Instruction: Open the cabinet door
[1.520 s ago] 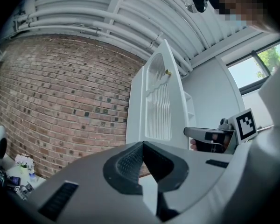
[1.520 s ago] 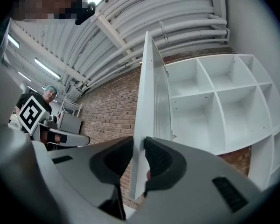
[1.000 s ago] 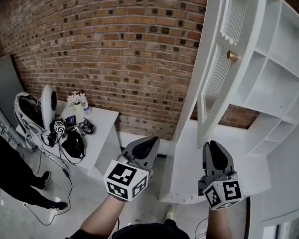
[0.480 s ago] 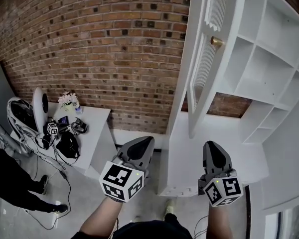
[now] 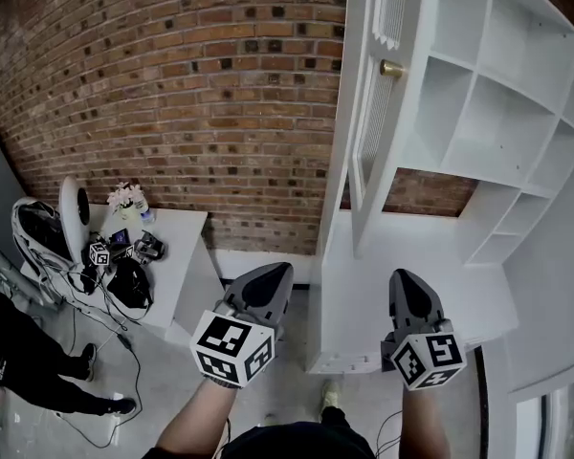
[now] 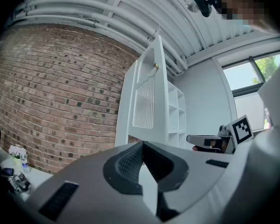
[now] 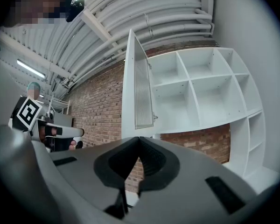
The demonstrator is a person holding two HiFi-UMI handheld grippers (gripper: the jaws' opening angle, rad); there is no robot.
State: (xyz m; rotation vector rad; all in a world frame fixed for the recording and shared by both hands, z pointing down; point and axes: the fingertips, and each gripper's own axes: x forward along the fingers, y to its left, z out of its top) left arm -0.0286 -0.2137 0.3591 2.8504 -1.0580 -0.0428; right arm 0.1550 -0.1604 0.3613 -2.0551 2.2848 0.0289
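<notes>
The white cabinet door stands swung open, edge-on to me, with its small brass knob on the side facing the bare shelves. Both grippers hang low in the head view, well short of the door. My left gripper is shut with nothing in it, and so is my right gripper. In the left gripper view the door and knob rise beyond the closed tips. The right gripper view looks past its shut tips at the door's slatted panel.
A brick wall runs behind the cabinet. A white table at the left carries flowers, cables and small devices. A person's legs show at the far left. The cabinet's lower white counter lies under my right gripper.
In the head view the door and knob have slid up and to the left. Both grippers have kept to the bottom of the view, nothing taken hold of.
</notes>
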